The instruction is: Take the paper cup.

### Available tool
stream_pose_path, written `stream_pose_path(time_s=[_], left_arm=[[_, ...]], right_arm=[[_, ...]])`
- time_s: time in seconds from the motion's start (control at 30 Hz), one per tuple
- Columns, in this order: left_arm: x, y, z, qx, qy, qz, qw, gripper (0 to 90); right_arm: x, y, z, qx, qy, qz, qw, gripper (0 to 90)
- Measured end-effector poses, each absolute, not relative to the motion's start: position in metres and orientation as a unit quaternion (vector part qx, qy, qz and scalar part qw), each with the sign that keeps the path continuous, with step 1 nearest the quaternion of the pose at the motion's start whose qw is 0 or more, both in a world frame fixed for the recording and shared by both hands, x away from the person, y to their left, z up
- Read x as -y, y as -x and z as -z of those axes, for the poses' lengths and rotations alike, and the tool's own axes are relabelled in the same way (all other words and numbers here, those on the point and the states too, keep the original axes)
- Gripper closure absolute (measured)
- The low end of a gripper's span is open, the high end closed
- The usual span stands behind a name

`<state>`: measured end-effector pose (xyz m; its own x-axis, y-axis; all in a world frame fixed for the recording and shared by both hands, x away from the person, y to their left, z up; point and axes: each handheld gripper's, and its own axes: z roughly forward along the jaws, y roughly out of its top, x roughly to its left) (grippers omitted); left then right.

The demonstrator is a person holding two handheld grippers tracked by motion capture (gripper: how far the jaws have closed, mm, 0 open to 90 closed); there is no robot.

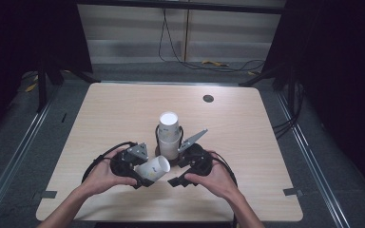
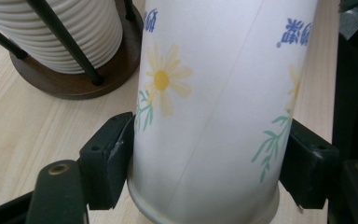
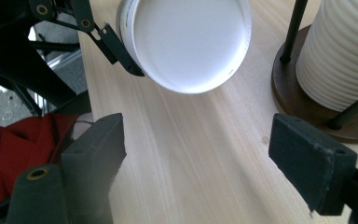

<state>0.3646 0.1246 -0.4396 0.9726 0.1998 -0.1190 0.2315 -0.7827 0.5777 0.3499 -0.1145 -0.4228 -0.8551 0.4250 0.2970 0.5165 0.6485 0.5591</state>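
A white paper cup [image 1: 155, 167] with a yellow flower print [image 2: 214, 93] lies on its side, just above the table, in front of the person. My left gripper [image 1: 144, 172] [image 2: 207, 168] is shut on it, with one pad pressing on each side wall near the rim. The cup's white base [image 3: 189, 39] faces my right gripper [image 1: 177, 172] [image 3: 196, 158]. That gripper stands open a short way from the base, with bare tabletop between its jaws. A tall stack of white paper cups [image 1: 169, 135] [image 2: 74, 42] [image 3: 345, 56] stands in a dark round holder with black rods, just behind both grippers.
The light wooden table [image 1: 123, 109] has a dark round cable hole [image 1: 208, 98] at its far right. Black stands and cables lie on the floor beyond the far edge. Red cloth [image 3: 9, 154] shows past the table edge in the right gripper view.
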Motion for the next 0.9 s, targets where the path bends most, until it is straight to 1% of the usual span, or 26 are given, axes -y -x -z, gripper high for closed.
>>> stream_pose_path(time_s=[0.03, 0.07, 0.13, 0.2, 0.27, 0.3, 0.4, 0.47, 0.57, 0.7, 0.73, 0.8, 0.9], left_arm=[[-0.124, -0.364, 0.440, -0.116, -0.943, 0.027, 0.310, 27.4], [-0.123, -0.363, 0.439, -0.112, -0.945, 0.028, 0.307, 27.5], [-0.120, -0.363, 0.440, -0.106, -0.945, 0.032, 0.306, 27.4], [-0.118, -0.361, 0.440, -0.102, -0.948, 0.030, 0.300, 27.4], [-0.115, -0.361, 0.440, -0.094, -0.951, 0.025, 0.293, 27.5], [-0.114, -0.360, 0.440, -0.093, -0.952, 0.025, 0.290, 27.5], [-0.111, -0.360, 0.441, -0.089, -0.955, 0.003, 0.283, 27.5], [-0.110, -0.359, 0.442, -0.088, -0.955, -0.001, 0.283, 27.4], [-0.107, -0.358, 0.446, -0.080, -0.959, -0.006, 0.271, 27.5], [-0.104, -0.357, 0.446, -0.077, -0.961, -0.012, 0.264, 27.6], [-0.103, -0.357, 0.445, -0.075, -0.964, -0.017, 0.254, 27.8], [-0.102, -0.356, 0.443, -0.071, -0.964, -0.019, 0.255, 28.0], [-0.099, -0.353, 0.440, -0.068, -0.966, -0.032, 0.246, 28.3]], right_arm=[[0.114, -0.351, 0.424, 0.908, 0.254, 0.325, 0.070, 15.1], [0.114, -0.351, 0.425, 0.911, 0.255, 0.317, 0.074, 15.2], [0.112, -0.352, 0.426, 0.916, 0.253, 0.303, 0.072, 18.3], [0.111, -0.353, 0.426, 0.918, 0.254, 0.295, 0.075, 17.0], [0.110, -0.355, 0.425, 0.919, 0.254, 0.293, 0.077, 17.9], [0.109, -0.355, 0.425, 0.918, 0.253, 0.293, 0.086, 17.9], [0.106, -0.354, 0.422, 0.923, 0.249, 0.285, 0.070, 20.2], [0.104, -0.354, 0.419, 0.924, 0.244, 0.288, 0.065, 22.5], [0.102, -0.354, 0.417, 0.924, 0.246, 0.283, 0.075, 22.4], [0.099, -0.357, 0.419, 0.927, 0.246, 0.271, 0.080, 21.5], [0.099, -0.358, 0.419, 0.928, 0.246, 0.267, 0.082, 20.5], [0.098, -0.358, 0.419, 0.926, 0.254, 0.264, 0.089, 16.5], [0.097, -0.359, 0.420, 0.927, 0.258, 0.258, 0.091, 15.6]])
